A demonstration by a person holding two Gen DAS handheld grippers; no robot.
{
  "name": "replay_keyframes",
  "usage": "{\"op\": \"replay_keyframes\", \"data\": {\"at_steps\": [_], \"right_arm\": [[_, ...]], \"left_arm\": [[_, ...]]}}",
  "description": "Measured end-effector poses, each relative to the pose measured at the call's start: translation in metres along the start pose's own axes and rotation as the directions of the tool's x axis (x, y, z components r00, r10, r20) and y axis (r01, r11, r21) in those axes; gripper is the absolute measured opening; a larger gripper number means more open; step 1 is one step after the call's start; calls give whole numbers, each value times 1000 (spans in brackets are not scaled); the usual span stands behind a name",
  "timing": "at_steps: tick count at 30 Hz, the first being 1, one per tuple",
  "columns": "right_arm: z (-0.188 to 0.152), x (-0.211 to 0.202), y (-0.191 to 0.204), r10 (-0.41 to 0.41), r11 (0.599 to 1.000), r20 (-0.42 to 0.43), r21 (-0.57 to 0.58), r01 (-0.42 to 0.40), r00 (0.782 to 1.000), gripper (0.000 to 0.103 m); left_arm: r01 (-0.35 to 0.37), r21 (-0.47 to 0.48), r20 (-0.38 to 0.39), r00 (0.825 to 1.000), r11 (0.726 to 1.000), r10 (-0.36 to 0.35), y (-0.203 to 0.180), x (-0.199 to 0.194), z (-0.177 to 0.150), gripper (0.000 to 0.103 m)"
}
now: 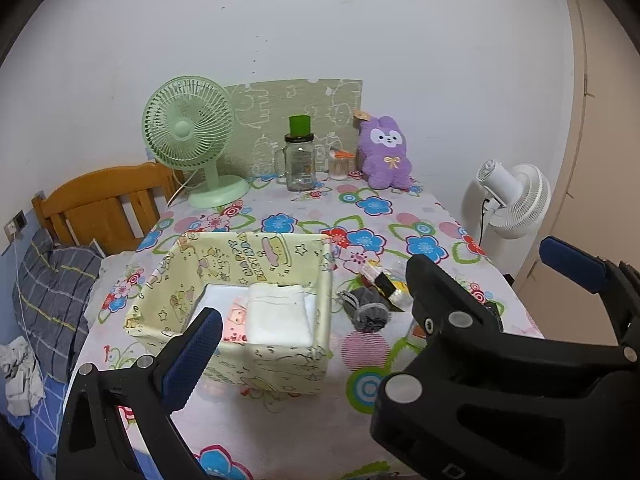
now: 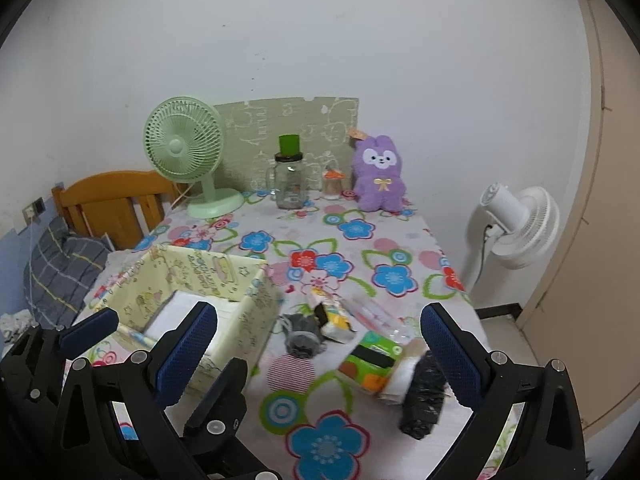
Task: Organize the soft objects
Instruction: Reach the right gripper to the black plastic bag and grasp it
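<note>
A yellow patterned fabric box sits on the flowered tablecloth, holding a folded white cloth and a small pink packet. Right of it lie grey socks, a yellow tissue pack, a clear wrapper, a green tissue pack, a white cloth and a black bundle. My left gripper is open and empty in front of the box. My right gripper is open and empty above the loose items.
At the table's back stand a green fan, a glass jar with green lid, a small jar and a purple plush rabbit. A white floor fan is right of the table. A wooden headboard and pillow are left.
</note>
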State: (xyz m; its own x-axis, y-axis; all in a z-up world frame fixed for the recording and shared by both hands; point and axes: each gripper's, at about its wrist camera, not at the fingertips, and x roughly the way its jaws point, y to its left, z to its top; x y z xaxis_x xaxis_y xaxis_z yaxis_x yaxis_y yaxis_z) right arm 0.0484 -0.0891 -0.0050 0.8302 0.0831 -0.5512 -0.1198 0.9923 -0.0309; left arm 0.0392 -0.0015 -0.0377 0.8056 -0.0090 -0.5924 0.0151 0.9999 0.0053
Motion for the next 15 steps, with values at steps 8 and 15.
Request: {"op": "replay_keyframes", "data": {"at_steps": [8, 15], "right_arm": [[-14, -3, -24, -24, 1000, -5, 21, 24, 1000, 103], [-31, 2, -44, -53, 997, -18, 51, 54, 998, 103]], "left_arm": [[-1, 32, 11, 1000, 999, 0, -24, 4, -9, 102], [12, 53, 19, 1000, 999, -13, -42, 14, -19, 102]]}}
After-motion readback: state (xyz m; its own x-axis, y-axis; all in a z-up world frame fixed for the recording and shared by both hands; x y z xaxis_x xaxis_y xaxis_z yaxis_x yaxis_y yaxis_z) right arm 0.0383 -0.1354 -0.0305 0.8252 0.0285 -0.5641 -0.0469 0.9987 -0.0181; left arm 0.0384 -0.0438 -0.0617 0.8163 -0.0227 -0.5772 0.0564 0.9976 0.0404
